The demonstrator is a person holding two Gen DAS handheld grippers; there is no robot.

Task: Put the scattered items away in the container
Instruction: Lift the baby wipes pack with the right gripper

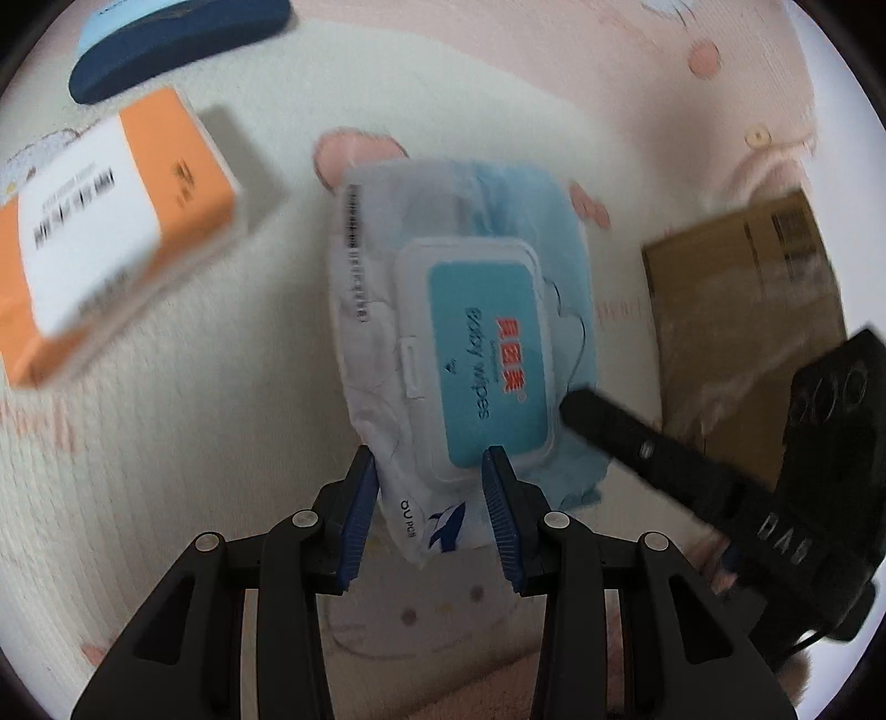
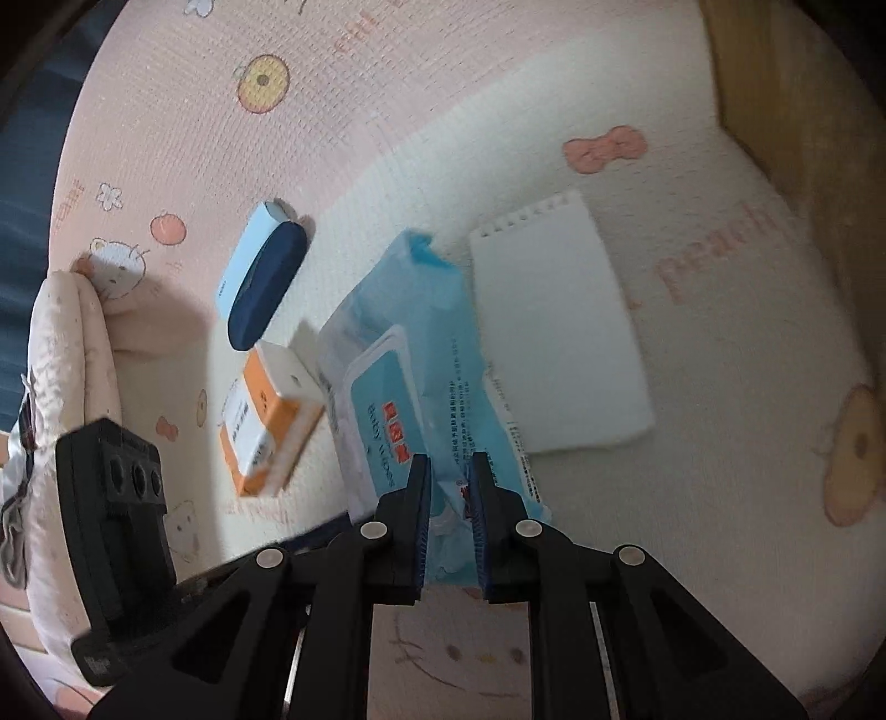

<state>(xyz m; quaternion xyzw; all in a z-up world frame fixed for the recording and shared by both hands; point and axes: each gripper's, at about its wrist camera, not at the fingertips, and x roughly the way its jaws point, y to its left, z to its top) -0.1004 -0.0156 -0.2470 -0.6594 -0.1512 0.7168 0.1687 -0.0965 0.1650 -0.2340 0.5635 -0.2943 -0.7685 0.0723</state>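
Through the left wrist camera I had the wipes pack (image 1: pixel 465 343) dead centre, and I took it as my landmark. My left gripper (image 1: pixel 429 498) was clamped across its near end, one blue pad on each side of the soft wrapper, jaws wide because the pack is thick. I judged that both claws shared the load so the floppy pack would not sag. The right gripper (image 1: pixel 637 443) came in from the pack's right side, its finger tip touching the pack's edge. Left of the pack sat an orange box (image 1: pixel 122 232), beyond that a dark blue case (image 1: pixel 166 50), and to the pack's right a brown cardboard box (image 1: pixel 742 327), probably the container, though blur and the frame edge hid its opening.

From the right wrist camera, my right gripper (image 2: pixel 449 498) was pinched nearly together on the thin sealed edge of the wipes pack (image 2: pixel 398 354). A white notebook (image 2: pixel 559 332) lay just right of the pack, partly tucked under it. The orange box (image 2: pixel 266 426) and blue case (image 2: pixel 266 282) sat to its left. Whether the pack was clear of the play mat (image 2: pixel 720 166) I could not tell. A wooden wall (image 2: pixel 786 99) was cut off at top right.
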